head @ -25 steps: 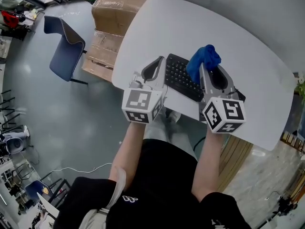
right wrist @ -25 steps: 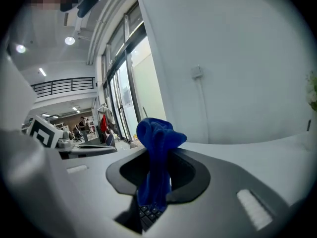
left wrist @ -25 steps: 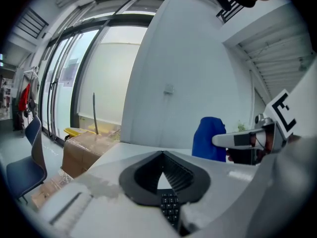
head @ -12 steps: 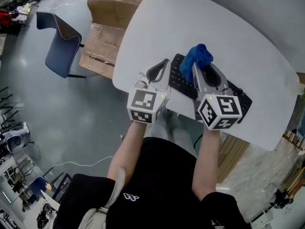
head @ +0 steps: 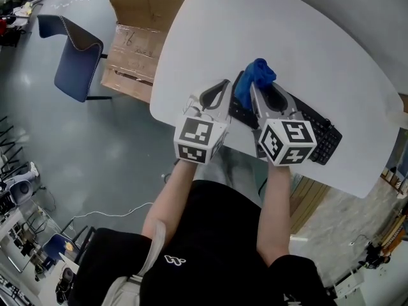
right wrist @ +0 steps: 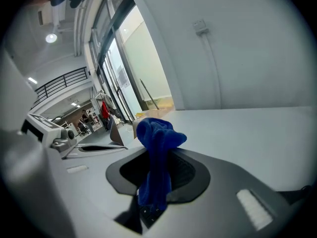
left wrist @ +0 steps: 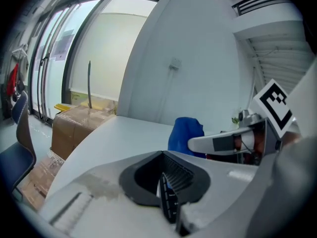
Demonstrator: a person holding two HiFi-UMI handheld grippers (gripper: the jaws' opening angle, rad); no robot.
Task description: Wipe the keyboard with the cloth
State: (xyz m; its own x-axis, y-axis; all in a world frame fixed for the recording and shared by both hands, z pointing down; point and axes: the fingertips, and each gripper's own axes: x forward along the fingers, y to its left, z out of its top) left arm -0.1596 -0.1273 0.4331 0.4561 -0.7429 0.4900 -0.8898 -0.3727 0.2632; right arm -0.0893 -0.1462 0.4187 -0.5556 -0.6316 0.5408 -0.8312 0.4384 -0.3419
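Note:
A black keyboard [head: 313, 131] lies slantwise on the white table [head: 306, 37], near its front edge. My left gripper [head: 222, 86] is at the keyboard's left end. In the left gripper view its jaws [left wrist: 163, 157] are closed on the keyboard's thin edge [left wrist: 169, 203]. My right gripper [head: 254, 89] is just beside it, over the left part of the keyboard. It is shut on a bunched blue cloth [head: 255, 76]. The cloth [right wrist: 156, 150] hangs down through the jaws and hides the fingertips. From the left gripper view the cloth [left wrist: 185, 133] stands above the right gripper's finger [left wrist: 213, 144].
Stacked cardboard boxes [head: 143, 18] stand on the floor against the table's left side. A blue chair [head: 67, 53] is further left. The person's legs are under the table's front edge. A wall with windows [right wrist: 124, 78] lies beyond the table.
My right gripper has carried the cloth leftward along the keyboard, close to the left gripper. More of the keyboard's right part now shows. The left gripper has kept its hold.

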